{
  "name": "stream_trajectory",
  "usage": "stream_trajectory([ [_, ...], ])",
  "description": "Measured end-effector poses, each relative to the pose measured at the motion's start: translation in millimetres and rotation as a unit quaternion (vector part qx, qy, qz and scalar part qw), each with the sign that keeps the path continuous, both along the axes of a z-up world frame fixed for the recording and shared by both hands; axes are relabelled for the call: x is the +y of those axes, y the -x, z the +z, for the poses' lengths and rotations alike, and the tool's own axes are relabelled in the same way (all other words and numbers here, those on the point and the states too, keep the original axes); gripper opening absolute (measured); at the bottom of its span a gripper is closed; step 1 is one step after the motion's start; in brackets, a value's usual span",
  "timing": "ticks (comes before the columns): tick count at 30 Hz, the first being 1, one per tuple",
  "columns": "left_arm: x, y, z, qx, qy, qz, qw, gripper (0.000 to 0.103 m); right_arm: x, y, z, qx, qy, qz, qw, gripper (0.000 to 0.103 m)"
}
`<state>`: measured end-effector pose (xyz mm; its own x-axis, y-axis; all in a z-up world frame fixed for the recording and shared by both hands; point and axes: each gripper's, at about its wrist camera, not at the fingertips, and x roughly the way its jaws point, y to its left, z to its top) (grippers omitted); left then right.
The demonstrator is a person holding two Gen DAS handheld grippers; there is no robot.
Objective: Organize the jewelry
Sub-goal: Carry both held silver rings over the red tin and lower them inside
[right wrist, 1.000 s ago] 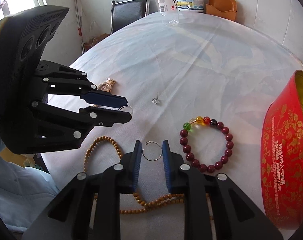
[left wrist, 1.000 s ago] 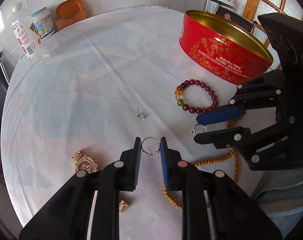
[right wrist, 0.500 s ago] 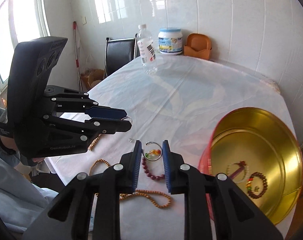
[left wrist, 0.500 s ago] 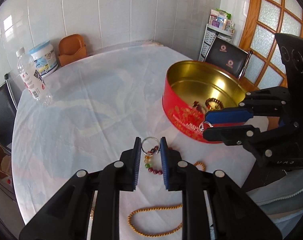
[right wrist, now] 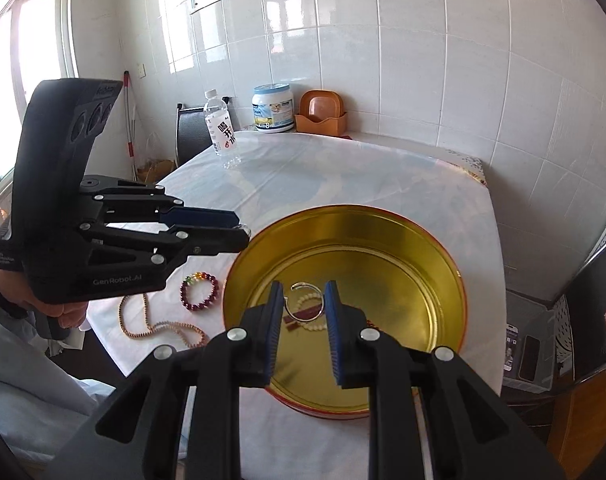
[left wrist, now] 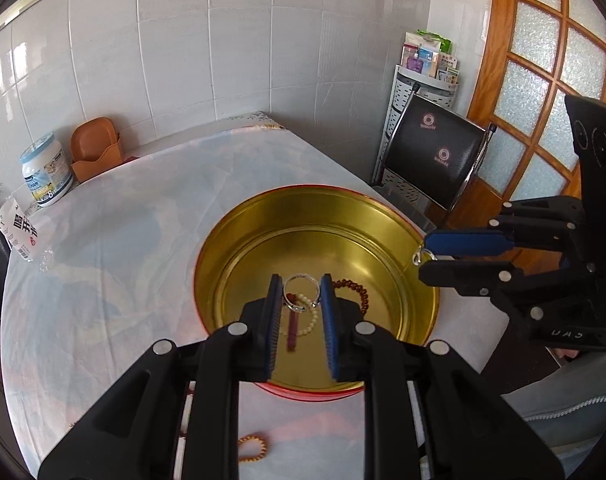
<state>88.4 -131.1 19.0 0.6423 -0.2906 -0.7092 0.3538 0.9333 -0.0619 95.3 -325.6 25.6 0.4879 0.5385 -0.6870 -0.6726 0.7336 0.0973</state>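
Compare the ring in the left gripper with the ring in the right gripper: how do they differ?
The left gripper holds a closed silver ring carrying a small setting; the right gripper holds an open silver hoop with a visible gap. The closed silver ring looks thicker, the open silver hoop a thin wire. Both are pinched between blue pads above the gold-lined tin.

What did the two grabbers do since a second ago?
Both rose from the table and carried their rings over the open tin. The left gripper holds its silver ring; the right gripper holds its open ring. Neither let go. The red bead bracelet stayed put.
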Motion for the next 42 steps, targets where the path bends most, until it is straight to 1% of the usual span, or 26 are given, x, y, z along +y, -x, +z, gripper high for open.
stream_trajectory([
  [2,-13.2,1.4,-3.7,0.010,-0.002,0.000,1.0000,0.020,-10.4,-6.8,1.1,0.005,-0.004,0.006,1.000,0.023],
  [4,-21.1,0.6,-8.2,0.022,-0.015,0.001,0.9996,0.020,-17.5,-13.7,1.1,0.012,-0.009,0.010,1.000,0.023],
  [7,-23.1,-7.2,-13.3,0.038,-0.026,0.002,0.9989,0.020,-19.4,-22.5,-5.3,0.020,-0.009,0.014,1.000,0.023],
  [10,-23.5,-26.6,-21.3,0.051,-0.038,-0.009,0.9979,0.020,-18.1,-33.2,-15.8,0.029,0.002,0.010,1.000,0.023],
  [12,-25.2,-46.3,-27.8,0.063,-0.059,-0.003,0.9962,0.020,-11.4,-43.9,-27.2,0.056,0.020,-0.002,0.998,0.023],
  [14,-26.0,-67.7,-38.9,0.082,-0.082,0.007,0.9933,0.020,-8.8,-54.8,-40.7,0.079,0.044,-0.006,0.996,0.023],
  [16,-25.8,-87.0,-55.1,0.120,-0.088,0.010,0.9888,0.020,-6.3,-67.0,-55.6,0.099,0.069,-0.014,0.993,0.023],
  [18,-25.9,-100.0,-70.8,0.156,-0.091,0.001,0.9836,0.020,-4.1,-80.5,-70.2,0.130,0.072,-0.026,0.988,0.023],
  [20,-26.4,-107.3,-81.6,0.174,-0.096,-0.013,0.9800,0.020,-1.6,-90.7,-82.7,0.153,0.068,-0.031,0.985,0.023],
  [22,-25.5,-114.4,-88.8,0.189,-0.095,-0.020,0.9771,0.020,3.0,-95.9,-91.0,0.161,0.074,-0.027,0.984,0.023],
  [25,-27.2,-119.9,-93.1,0.193,-0.095,-0.034,0.9759,0.020,8.5,-103.6,-98.4,0.168,0.081,-0.022,0.982,0.023],
  [29,-32.0,-126.4,-98.8,0.199,-0.100,-0.040,0.9742,0.020,11.3,-111.2,-104.4,0.179,0.078,-0.022,0.981,0.023],
  [35,-26.2,-121.3,-95.2,0.211,-0.100,-0.050,0.9712,0.020,9.0,-104.1,-103.6,0.178,0.090,-0.005,0.980,0.023],
  [39,-25.9,-113.3,-91.1,0.207,-0.110,-0.064,0.9700,0.020,13.3,-99.5,-102.8,0.173,0.104,0.015,0.979,0.023],
  [42,-24.6,-112.6,-94.0,0.211,-0.108,-0.055,0.9699,0.020,16.2,-98.5,-103.9,0.174,0.111,0.019,0.978,0.023],
])
